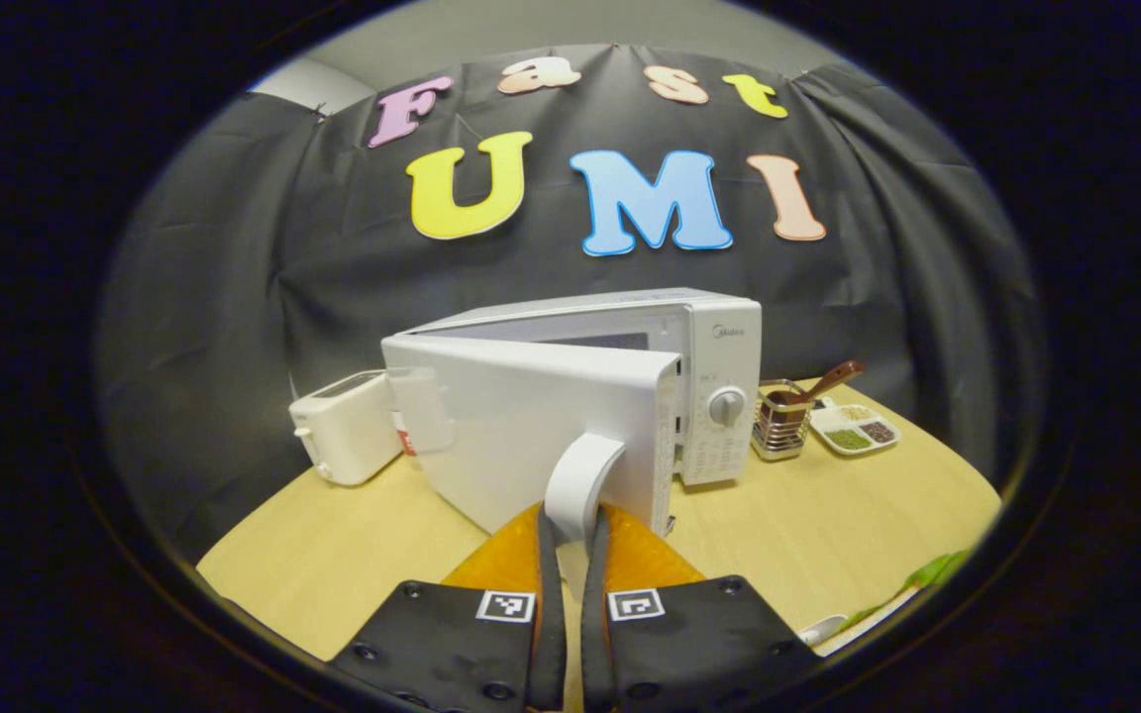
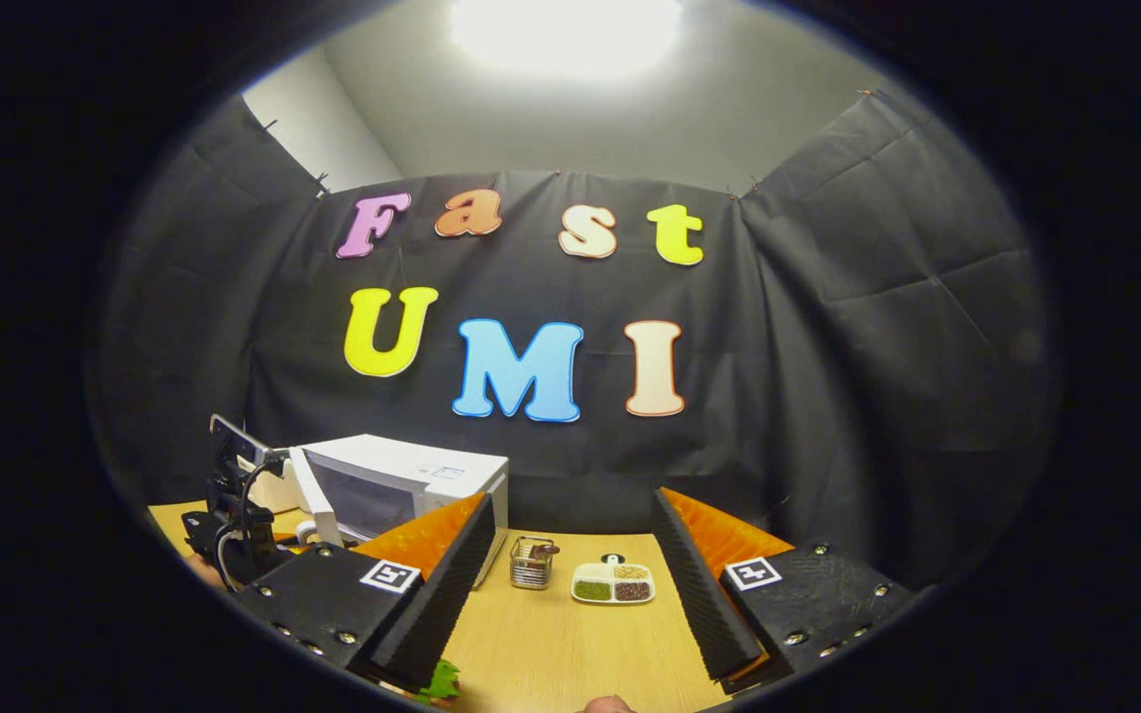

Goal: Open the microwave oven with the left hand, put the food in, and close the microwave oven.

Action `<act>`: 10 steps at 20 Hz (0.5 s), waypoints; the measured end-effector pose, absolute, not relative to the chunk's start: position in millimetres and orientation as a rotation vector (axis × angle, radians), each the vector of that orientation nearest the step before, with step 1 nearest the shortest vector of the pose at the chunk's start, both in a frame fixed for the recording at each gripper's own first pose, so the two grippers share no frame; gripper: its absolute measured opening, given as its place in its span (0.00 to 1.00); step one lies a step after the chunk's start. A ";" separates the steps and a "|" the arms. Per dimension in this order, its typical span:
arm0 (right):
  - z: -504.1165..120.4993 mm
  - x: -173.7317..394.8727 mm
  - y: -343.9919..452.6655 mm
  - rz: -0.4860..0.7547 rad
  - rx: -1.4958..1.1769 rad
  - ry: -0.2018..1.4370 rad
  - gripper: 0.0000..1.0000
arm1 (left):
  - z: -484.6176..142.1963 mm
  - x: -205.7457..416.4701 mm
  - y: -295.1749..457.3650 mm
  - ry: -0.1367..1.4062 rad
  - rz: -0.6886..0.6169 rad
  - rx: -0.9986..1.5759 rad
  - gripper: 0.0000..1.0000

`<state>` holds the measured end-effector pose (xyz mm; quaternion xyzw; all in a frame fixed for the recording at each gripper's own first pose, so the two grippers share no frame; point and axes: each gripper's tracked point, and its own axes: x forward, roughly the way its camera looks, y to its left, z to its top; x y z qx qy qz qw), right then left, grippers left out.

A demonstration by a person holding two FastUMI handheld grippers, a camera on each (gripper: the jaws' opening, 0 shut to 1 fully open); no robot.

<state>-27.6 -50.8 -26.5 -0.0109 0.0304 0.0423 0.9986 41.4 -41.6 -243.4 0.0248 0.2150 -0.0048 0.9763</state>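
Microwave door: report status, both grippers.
Left gripper shut on door handle. Microwave door partly open. Right gripper open, holding nothing. Nothing blocking.

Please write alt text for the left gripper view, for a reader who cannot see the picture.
The left gripper is shut on the white door handle of a white microwave oven, whose door stands partly open. A white toaster is to its left, a wire basket and a divided dish to its right, all on a wooden table.

We held the left tool (image 1: 570, 525) with fingers nearly closed and level, while the right tool (image 2: 570, 584) stood wide open, raised.
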 end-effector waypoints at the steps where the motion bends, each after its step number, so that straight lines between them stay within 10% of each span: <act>1: -25.3 -28.0 -40.9 0.104 -0.017 0.059 0.96 | -242.1 34.3 -32.8 0.434 -0.004 0.047 0.13; 10: -23.3 -31.1 43.9 0.184 -0.003 0.064 0.96 | -243.5 -6.4 35.9 0.448 -0.036 0.038 0.13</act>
